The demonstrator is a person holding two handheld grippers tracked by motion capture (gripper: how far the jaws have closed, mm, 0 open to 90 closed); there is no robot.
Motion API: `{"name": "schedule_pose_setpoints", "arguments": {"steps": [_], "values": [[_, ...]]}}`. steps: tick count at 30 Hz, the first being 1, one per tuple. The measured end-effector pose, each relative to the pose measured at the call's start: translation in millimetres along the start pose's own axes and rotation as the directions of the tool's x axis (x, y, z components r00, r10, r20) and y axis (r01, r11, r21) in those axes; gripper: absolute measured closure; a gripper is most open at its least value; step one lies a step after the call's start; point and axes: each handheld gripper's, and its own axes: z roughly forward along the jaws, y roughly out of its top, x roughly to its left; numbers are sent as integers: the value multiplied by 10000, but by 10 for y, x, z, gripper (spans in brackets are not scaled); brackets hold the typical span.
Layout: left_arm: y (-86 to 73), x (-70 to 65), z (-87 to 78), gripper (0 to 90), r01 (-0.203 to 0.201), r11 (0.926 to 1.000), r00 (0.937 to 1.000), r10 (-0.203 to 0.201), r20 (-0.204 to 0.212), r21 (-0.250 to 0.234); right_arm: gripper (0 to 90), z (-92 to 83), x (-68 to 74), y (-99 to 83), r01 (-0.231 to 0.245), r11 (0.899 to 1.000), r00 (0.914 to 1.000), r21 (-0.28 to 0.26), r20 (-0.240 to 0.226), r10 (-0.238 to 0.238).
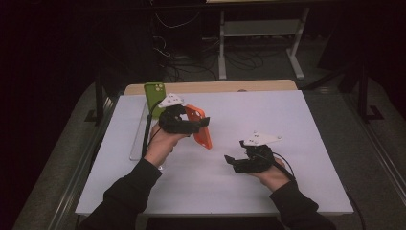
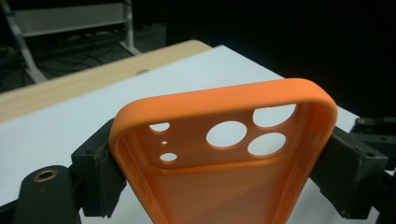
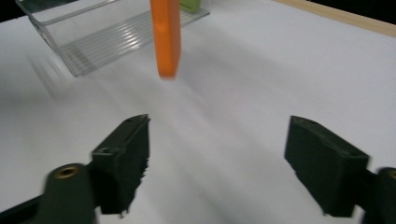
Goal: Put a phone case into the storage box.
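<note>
An orange phone case [image 1: 200,125] with round camera cut-outs hangs above the white table, held up on edge. My left gripper [image 1: 202,124] is shut on it, and in the left gripper view both black jaws press the case [image 2: 219,100] by its two long sides, its open inside facing the camera. My right gripper [image 1: 235,153] hovers low over the table to the right of the case, open with nothing between its jaws. In the right gripper view the case [image 3: 166,37] hangs ahead of the open right gripper [image 3: 233,158], apart from it.
A clear plastic rack [image 1: 139,139] lies along the table's left side, with a green phone case [image 1: 154,95] standing at its far end. The white table top [image 1: 277,120] ends in a wooden strip [image 1: 230,86] at the back. Cables and a metal frame lie beyond.
</note>
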Motion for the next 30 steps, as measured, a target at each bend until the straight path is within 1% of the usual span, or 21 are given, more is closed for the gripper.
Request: {"name": "schedule_pose_setpoints", "arguments": {"steps": [2, 5, 6, 7, 8, 10, 11, 13, 16, 17, 18, 19, 20, 22, 24, 25, 26, 27, 28, 30], "values": [[67, 41, -32, 146, -50, 9999, 9999, 49, -147, -88, 131, -21, -34, -29, -131, 9998, 9999, 130, 5, 131], [159, 98, -80, 146, -76, 9997, 9994, 68, -335, -232, 107, -51, -99, -89, -74, 9995, 10000, 308, 59, 72], [186, 116, -96, 146, -128, 9995, 9990, 116, -422, -287, 77, -61, -116, -108, -104, 9991, 9999, 406, 36, 103], [213, 130, -115, 146, -148, 9995, 9987, 134, -500, -277, 53, -71, -143, -127, 16, 9989, 10000, 478, 65, -19], [234, 147, -132, 146, -178, 9993, 9982, 159, -583, -314, 36, -83, -154, -146, -70, 9982, 10000, 599, 22, 69], [279, 190, -178, 146, -248, 9992, 9963, 222, -832, -300, 5, -106, -190, -186, -29, 9976, 10000, 688, -75, 34], [292, 208, -192, 146, -245, 9990, 9959, 212, -885, -366, 0, -118, -210, -214, 42, 9972, 9999, 743, -122, -33], [329, 255, -233, 146, -213, 9987, 9943, 165, -1050, -456, 0, -143, -227, -252, 128, 9968, 9999, 791, -24, -127], [386, 319, -291, 146, -223, 9982, 9911, 148, -1325, -549, 0, -192, -269, -318, 20, 9965, 10000, 837, 56, -24], [404, 339, -309, 146, -266, 9981, 9888, 182, -1479, -552, 0, -208, -282, -339, -24, 9962, 10000, 865, 51, 20], [426, 375, -326, 146, -321, 9979, 9864, 226, -1630, -561, 0, -223, -303, -361, 67, 9959, 9999, 901, 90, -76], [440, 395, -334, 146, -314, 9980, 9850, 215, -1712, -557, 0, -242, -306, -387, -89, 9957, 9998, 917, 157, 75], [456, 424, -341, 146, -372, 9976, 9823, 258, -1856, -584, 0, -249, -317, -401, -35, 9962, 9998, 875, 185, 19], [492, 483, -363, 146, -503, 9974, 9746, 377, -2208, -518, 0, -280, -329, -429, -73, 9964, 9997, 849, 221, 55], [522, 552, -389, 146, -505, 9974, 9681, 363, -2480, -509, 0, -305, -348, -456, -94, 9963, 9996, 854, 256, 72], [534, 584, -402, 146, -506, 9973, 9639, 346, -2641, -540, 0, -313, -351, -468, -198, 9959, 9995, 880, 269, 175], [546, 620, -416, 146, -539, 9972, 9593, 376, -2798, -509, 0, -322, -366, -481, -118, 9961, 9995, 869, 289, 94], [559, 664, -427, 146, -494, 9974, 9549, 317, -2953, -528, 0, -328, -375, -492, -143, 9961, 9995, 867, 277, 120], [566, 689, -433, 146, -454, 9977, 9521, 277, -3045, -511, 0, -338, -385, -503, -157, 9961, 9995, 867, 303, 131], [583, 750, -448, 146, -433, 9980, 9435, 259, -3304, -453, 0, -351, -397, -514, -164, 9959, 9993, 886, 356, 133]]}}
